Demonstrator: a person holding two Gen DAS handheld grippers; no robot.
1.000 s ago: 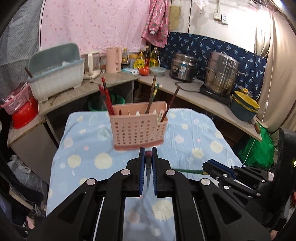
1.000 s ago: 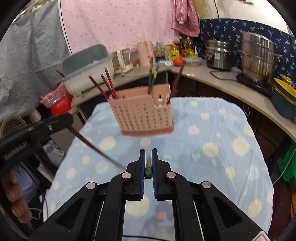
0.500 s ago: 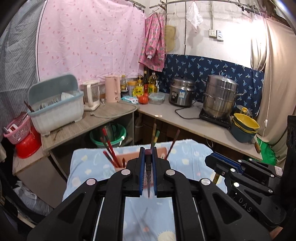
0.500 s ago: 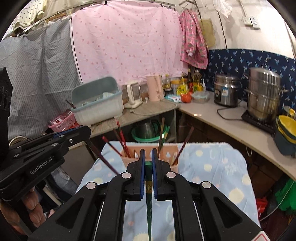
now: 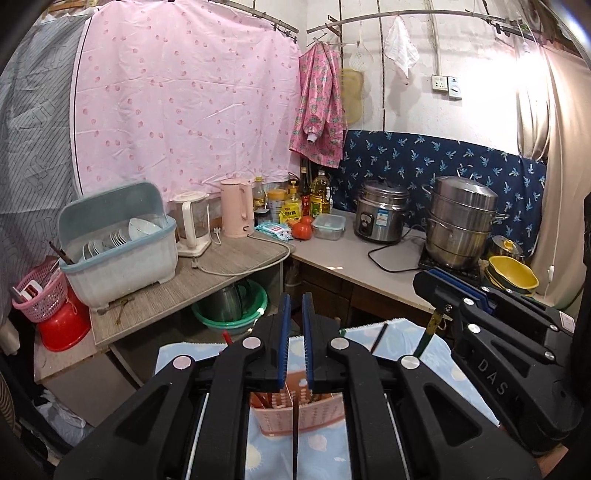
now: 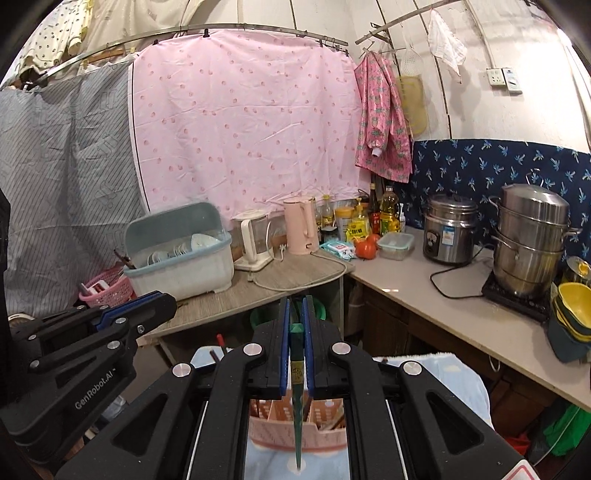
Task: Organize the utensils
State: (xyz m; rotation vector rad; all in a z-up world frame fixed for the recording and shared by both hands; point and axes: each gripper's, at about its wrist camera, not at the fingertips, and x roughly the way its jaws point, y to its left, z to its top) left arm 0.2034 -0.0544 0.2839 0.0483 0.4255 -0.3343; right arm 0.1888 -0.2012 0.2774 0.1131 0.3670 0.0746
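Above pink holder [image 6: 295,432]: right tongs [image 6: 296,343] clamp green chopstick [image 6: 297,413]; left tongs [image 5: 294,339] slightly parted.

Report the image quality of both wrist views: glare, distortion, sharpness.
Left wrist view: strong glare whitens the wall at upper right; fisheye bows the curtain rail; the left gripper is sharp.
Right wrist view: milder glare at the far right edge; dark corner vignette; the green chopstick in the right gripper is crisp.
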